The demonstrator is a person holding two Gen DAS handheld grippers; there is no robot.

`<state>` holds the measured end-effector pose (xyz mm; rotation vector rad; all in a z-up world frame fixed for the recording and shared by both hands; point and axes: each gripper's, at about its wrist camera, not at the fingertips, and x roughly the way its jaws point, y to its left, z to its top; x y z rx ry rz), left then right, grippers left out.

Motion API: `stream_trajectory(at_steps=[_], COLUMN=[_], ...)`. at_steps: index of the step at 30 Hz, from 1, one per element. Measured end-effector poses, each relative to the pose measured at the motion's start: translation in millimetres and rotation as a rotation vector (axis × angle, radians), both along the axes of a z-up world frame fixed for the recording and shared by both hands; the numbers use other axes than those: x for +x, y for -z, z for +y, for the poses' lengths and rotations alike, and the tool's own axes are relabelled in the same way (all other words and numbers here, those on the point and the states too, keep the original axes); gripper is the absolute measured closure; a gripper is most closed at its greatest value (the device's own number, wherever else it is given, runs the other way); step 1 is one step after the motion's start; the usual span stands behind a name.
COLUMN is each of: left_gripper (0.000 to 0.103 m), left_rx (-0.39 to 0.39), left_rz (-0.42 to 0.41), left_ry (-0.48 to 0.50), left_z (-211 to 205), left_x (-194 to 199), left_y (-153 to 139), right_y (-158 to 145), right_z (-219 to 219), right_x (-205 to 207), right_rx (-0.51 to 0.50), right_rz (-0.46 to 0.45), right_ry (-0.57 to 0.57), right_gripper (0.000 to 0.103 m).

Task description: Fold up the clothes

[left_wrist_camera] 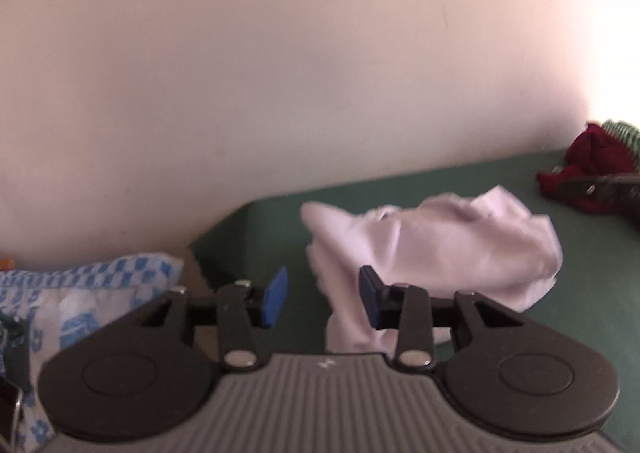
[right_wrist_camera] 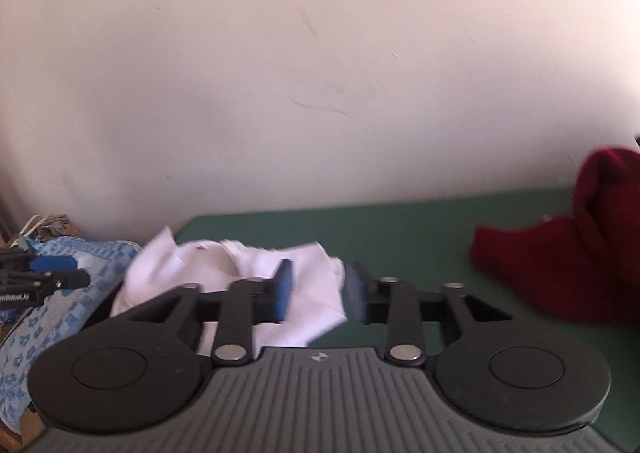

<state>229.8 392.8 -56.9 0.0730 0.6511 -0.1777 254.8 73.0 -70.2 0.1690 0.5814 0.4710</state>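
In the left wrist view, a blue-and-white patterned cloth (left_wrist_camera: 92,293) is seen at the far left, beyond the edge of the green counter (left_wrist_camera: 580,293). The left gripper (left_wrist_camera: 323,297) is held low over the counter, its blue-padded fingers (left_wrist_camera: 275,296) set apart with nothing between them. Just behind the fingers, a crumpled white garment (left_wrist_camera: 440,245) is spread on the counter. At the far right, a dark red garment (left_wrist_camera: 592,173) is heaped against a pale wall (left_wrist_camera: 280,73), with a green-and-white striped item (left_wrist_camera: 624,135) just behind it.

In the right wrist view, the patterned cloth (right_wrist_camera: 52,305) is again seen at the left, with the other gripper's blue pad and black arms in front of it. The white garment (right_wrist_camera: 248,277) is seen left of centre, lying crumpled at the counter's (right_wrist_camera: 400,237) left end. The right gripper (right_wrist_camera: 318,289) is held in front of it, fingers (right_wrist_camera: 285,289) apart and empty; the white garment's right edge shows through the gap. The red garment (right_wrist_camera: 572,261) is piled at the right, well apart from the white one. Both views are slightly blurred.
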Motion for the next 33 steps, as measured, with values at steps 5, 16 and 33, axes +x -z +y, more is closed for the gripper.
stream_trajectory(at_steps=[5,16,33], left_gripper=[0.076,0.089,0.08], left_rx=[-0.117,-0.044,0.13], left_rz=[0.1,0.084,0.08], left_ry=[0.022,0.022,-0.046], left_z=[-18,-10,-53], left_x=[32,4,55], left_y=[20,30,44], right_y=[12,3,25], right_z=[28,25,98], right_x=[11,9,27], right_rx=[0.056,-0.028,-0.326], right_rz=[0.139,0.049,-0.081], right_ry=[-0.113,-0.097,-0.373], right_gripper=[0.078,0.066,0.064])
